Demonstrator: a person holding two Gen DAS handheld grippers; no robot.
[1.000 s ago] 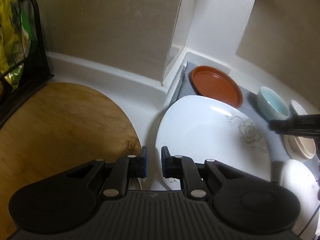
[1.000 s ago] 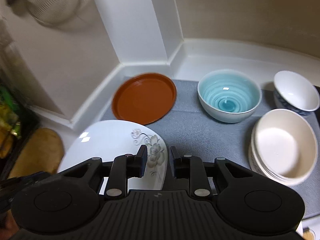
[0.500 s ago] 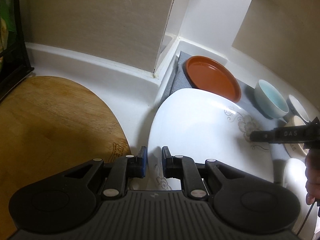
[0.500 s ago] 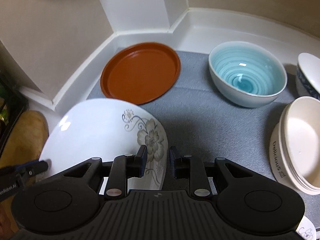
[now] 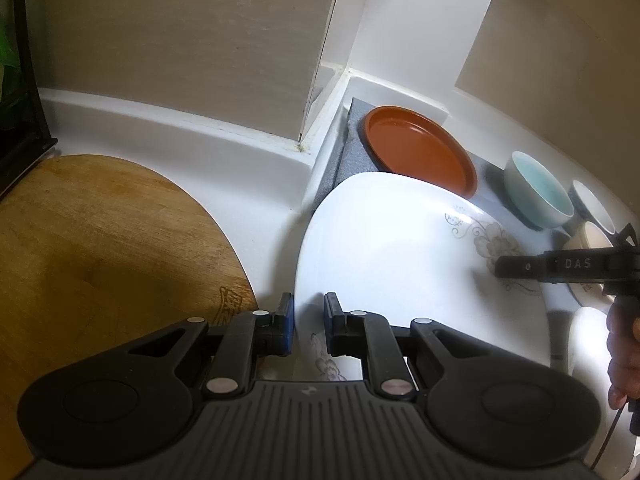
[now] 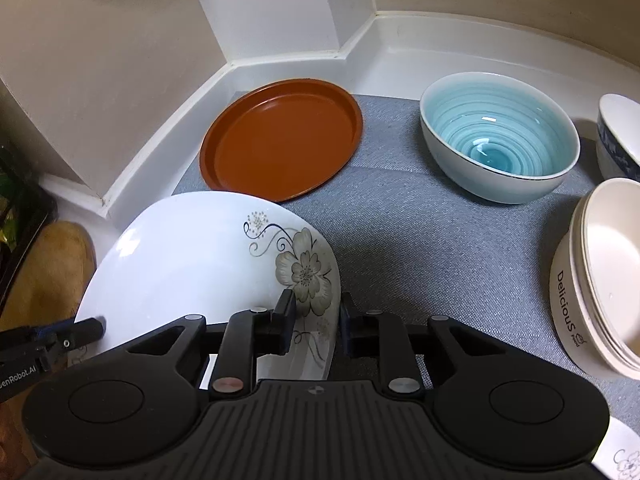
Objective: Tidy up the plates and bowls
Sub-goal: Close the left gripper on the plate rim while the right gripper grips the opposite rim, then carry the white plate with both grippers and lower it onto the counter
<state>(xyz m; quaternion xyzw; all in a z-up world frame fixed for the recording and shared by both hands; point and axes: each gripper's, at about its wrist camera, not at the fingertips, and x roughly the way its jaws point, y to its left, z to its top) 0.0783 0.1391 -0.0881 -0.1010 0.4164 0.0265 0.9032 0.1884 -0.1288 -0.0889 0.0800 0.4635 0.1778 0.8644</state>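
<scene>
Left gripper [image 5: 308,324] parted slightly, astride left rim of white floral plate [image 5: 400,248]; contact not discernible. Right gripper [image 6: 316,320] likewise parted, right rim of plate between fingers. Plate placed at grey mat's [image 6: 420,248] left edge. Brown plate [image 6: 280,140] seen touching behind, blue bowl [image 6: 500,136] toward mat's back right.

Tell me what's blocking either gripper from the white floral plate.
Nothing visible. The left gripper and right gripper each straddle an opposite edge of the white square floral plate, jaws open; the round brown plate lies beyond it.
</scene>
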